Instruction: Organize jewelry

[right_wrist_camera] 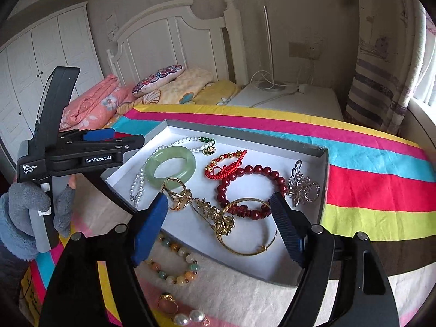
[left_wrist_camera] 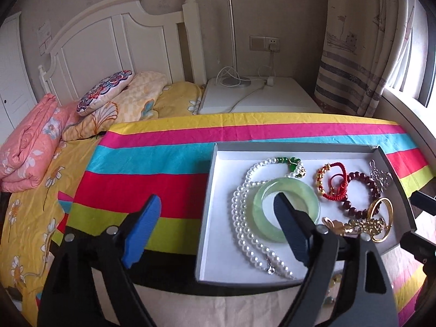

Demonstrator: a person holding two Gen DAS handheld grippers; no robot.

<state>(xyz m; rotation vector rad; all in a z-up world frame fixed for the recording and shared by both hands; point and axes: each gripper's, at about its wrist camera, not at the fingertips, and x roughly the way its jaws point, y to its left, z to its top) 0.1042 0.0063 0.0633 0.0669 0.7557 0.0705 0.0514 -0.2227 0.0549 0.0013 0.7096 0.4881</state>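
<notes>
Nearest the box (right_wrist_camera: pixel 324 163), outside its front wall, lie a bead bracelet (right_wrist_camera: pixel 174 261), a ring (right_wrist_camera: pixel 167 301) and pearl earrings (right_wrist_camera: pixel 189 317). The right gripper (right_wrist_camera: pixel 218 226) and the left gripper (left_wrist_camera: pixel 218 226) both gape wide over the box, gripping nothing. Inside it lie a gold bangle (right_wrist_camera: pixel 245 229), a red bead bracelet (right_wrist_camera: pixel 245 188), then a green bangle (left_wrist_camera: pixel 286 207) and a pearl necklace (left_wrist_camera: pixel 245 218) toward its far-left corner.

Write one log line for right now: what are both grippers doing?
left gripper: jaws open, empty | right gripper: jaws open, empty | tray: jewelry inside | beaded bracelet: outside

The left tongs (left_wrist_camera: pixel 218 229) stand wide apart with nothing between them, the right pad over a green jade bangle (left_wrist_camera: pixel 286 208) in a shallow white tray (left_wrist_camera: pixel 215 218). A pearl necklace (left_wrist_camera: pixel 242 212), a red cord bracelet (left_wrist_camera: pixel 333 179), dark red beads (left_wrist_camera: pixel 365 190) and gold pieces (left_wrist_camera: pixel 362 226) lie alongside, on a striped cloth (left_wrist_camera: pixel 152 163).
</notes>
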